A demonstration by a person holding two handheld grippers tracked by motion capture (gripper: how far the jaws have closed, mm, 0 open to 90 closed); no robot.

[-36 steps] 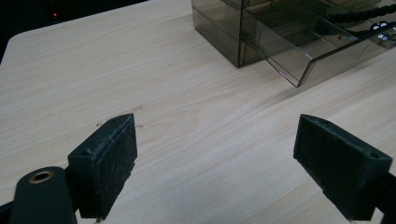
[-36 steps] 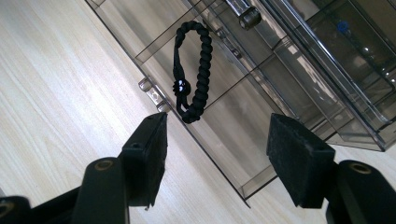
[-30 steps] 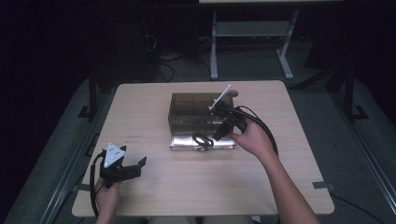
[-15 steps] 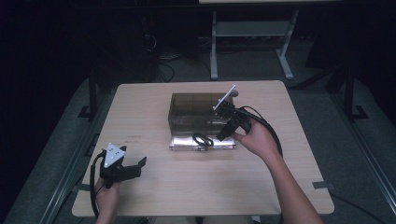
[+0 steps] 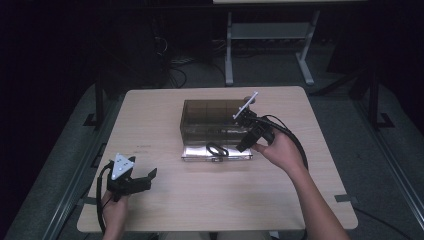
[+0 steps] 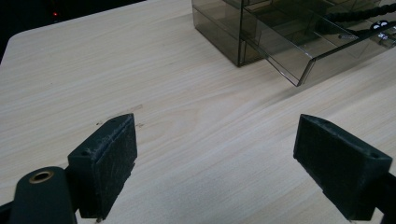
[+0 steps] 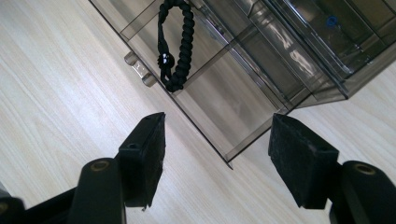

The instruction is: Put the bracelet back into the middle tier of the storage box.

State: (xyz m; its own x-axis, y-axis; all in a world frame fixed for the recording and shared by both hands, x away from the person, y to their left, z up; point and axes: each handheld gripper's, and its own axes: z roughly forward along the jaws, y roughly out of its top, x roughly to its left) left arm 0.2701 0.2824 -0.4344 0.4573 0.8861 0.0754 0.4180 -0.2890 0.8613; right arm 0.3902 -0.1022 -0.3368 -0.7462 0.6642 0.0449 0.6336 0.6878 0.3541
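A smoky clear drawer box [image 5: 207,115] stands in the middle of the table. Its bottom drawer [image 5: 235,152] is pulled out toward me, and a black braided bracelet [image 5: 216,149] lies in it. My right gripper [image 5: 244,146] hovers over the drawer's right front corner, open and holding nothing. In the right gripper view that corner [image 7: 227,156] lies between the open jaws [image 7: 217,140], with the bracelet [image 7: 177,46] farther in. My left gripper [image 5: 147,179] rests open near the table's front left, and its open jaws [image 6: 217,140] point toward the box [image 6: 233,32].
The wooden table [image 5: 165,125] has bare space to the left and in front of the box. A small clear handle [image 7: 137,67] sticks out of the drawer front. Behind the table stands a metal stand [image 5: 270,40], with cables on the dark floor.
My right hand and its gripper have drifted slightly to the right along the drawer front. The left gripper, the box and the bracelet have stayed put.
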